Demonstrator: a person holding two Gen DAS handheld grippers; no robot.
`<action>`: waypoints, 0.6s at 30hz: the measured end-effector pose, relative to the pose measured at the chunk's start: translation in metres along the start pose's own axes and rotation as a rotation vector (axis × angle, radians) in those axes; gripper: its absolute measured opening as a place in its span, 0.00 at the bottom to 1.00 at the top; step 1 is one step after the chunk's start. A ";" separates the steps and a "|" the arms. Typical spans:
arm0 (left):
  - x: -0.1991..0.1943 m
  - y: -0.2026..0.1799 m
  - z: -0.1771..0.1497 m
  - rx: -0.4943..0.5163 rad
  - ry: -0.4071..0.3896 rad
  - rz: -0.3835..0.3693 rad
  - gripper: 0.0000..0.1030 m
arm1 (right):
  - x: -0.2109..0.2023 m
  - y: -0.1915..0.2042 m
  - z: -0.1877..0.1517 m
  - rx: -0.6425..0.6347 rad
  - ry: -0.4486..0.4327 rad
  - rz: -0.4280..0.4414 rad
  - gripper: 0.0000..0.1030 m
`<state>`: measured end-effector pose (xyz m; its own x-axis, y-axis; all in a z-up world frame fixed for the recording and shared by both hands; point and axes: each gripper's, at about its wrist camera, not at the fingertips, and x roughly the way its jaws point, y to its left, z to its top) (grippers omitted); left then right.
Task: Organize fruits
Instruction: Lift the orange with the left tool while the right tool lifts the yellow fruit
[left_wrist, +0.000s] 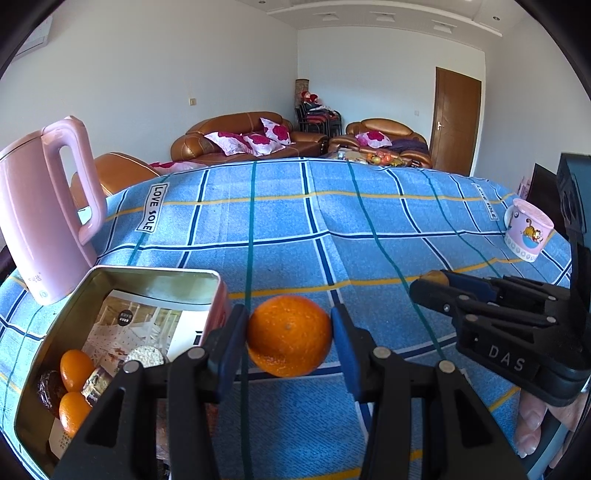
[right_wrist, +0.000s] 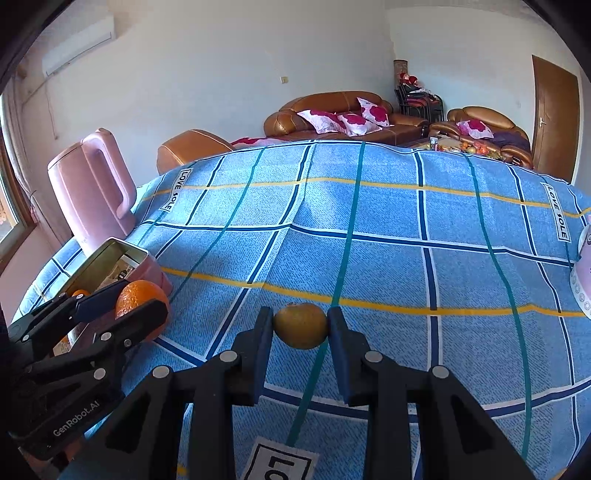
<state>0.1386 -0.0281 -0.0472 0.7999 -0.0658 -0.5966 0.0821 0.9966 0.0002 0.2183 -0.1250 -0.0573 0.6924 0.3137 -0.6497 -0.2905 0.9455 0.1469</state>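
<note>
Left gripper (left_wrist: 290, 334) fingers grasp an orange (left_wrist: 289, 336) beside the tin (left_wrist: 155, 275); right gripper (right_wrist: 300, 326) fingers clench a small, seemingly greenish fruit (right_wrist: 301, 325)

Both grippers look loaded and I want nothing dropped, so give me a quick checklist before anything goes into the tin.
1. Left gripper shut on the orange: ok.
2. Right gripper shut on the small yellowish fruit: ok.
3. Tin open, no lid in the way: ok.
4. Free room inside the tin beside the two small oranges: ok.
5. Pink kettle clear of the tin's opening: ok.
6. Grippers apart from each other: ok.
</note>
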 end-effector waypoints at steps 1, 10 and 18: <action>-0.001 0.000 0.000 0.000 -0.004 0.000 0.47 | -0.001 0.001 0.000 -0.003 -0.004 0.001 0.31; -0.006 0.001 -0.001 -0.001 -0.033 0.004 0.47 | -0.010 0.008 -0.002 -0.035 -0.051 -0.009 0.31; -0.012 0.000 -0.001 0.002 -0.062 0.014 0.47 | -0.021 0.012 -0.004 -0.051 -0.099 -0.011 0.31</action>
<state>0.1284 -0.0275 -0.0414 0.8364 -0.0551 -0.5454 0.0721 0.9974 0.0097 0.1973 -0.1206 -0.0453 0.7569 0.3125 -0.5740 -0.3138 0.9442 0.1004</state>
